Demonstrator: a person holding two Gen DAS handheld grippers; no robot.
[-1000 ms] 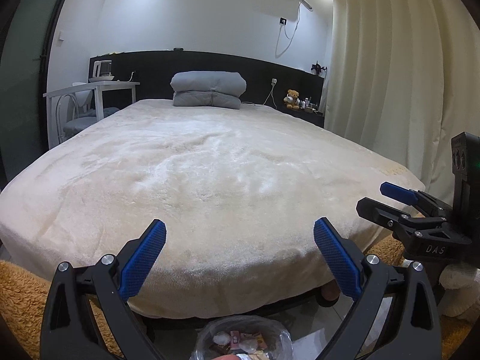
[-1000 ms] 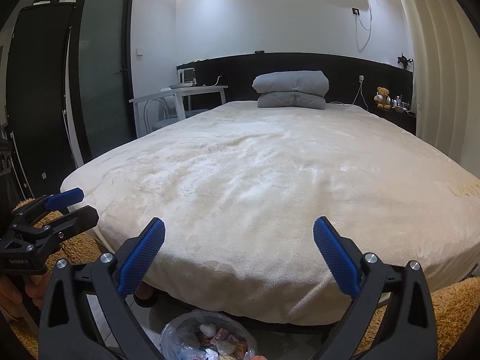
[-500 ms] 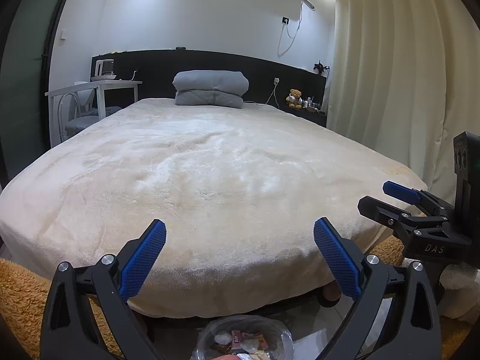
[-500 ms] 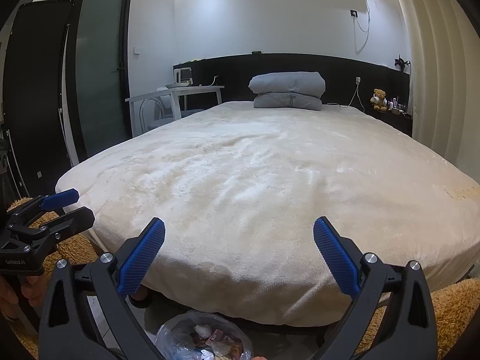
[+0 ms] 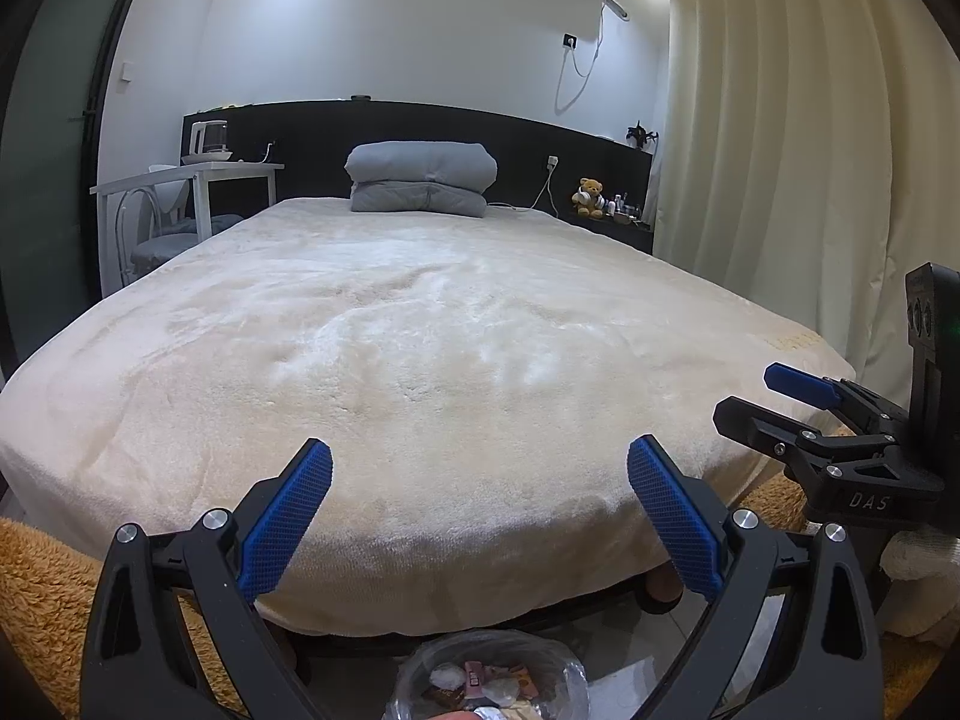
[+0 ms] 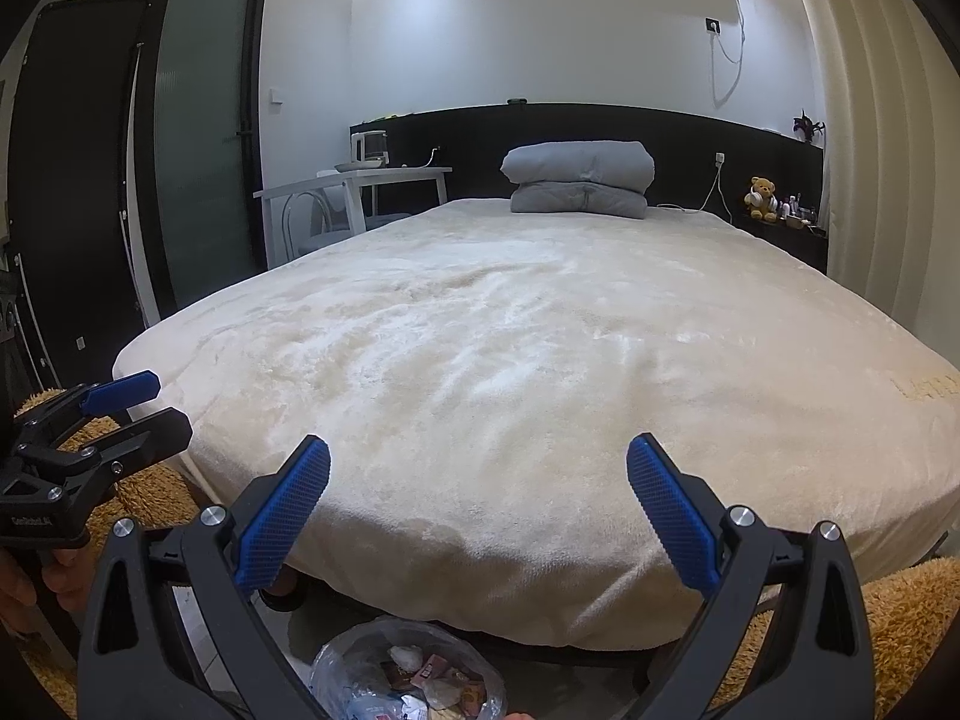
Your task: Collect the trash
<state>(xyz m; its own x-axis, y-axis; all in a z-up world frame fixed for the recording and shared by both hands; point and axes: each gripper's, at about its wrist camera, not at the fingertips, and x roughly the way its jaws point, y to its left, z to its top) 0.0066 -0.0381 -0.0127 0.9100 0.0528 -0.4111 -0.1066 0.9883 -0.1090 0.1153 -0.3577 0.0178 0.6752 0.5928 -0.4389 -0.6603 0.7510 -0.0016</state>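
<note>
Left gripper [image 5: 480,516]: jaws spread wide, blue pads apart, nothing between them. Right gripper [image 6: 479,513]: same, wide open and empty. Each one shows in the other's view: the right at 3 o'clock of the left wrist view, the left at 9 o'clock of the right wrist view. Both are held level, side by side, pointing across the foot of the bed.

Trash bag [image 5: 489,681]: clear plastic, mouth open, on the floor at 6 o'clock, below and between the fingers of both grippers. Wrappers and crumpled white paper [image 6: 408,657] lie inside. Neither gripper touches the bag.

Bed [image 5: 420,330]: cream plush cover fills 12 o'clock; no loose litter visible on it. Folded grey quilt [image 5: 423,177] at the headboard end. Orange shaggy rug [image 5: 36,594] at 8 o'clock, nothing on it that I can make out.

Judgement: collection looks largely done, trash in the bag. Remaining: probably closing or lifting the bag. Floor under the bed is hidden.
</note>
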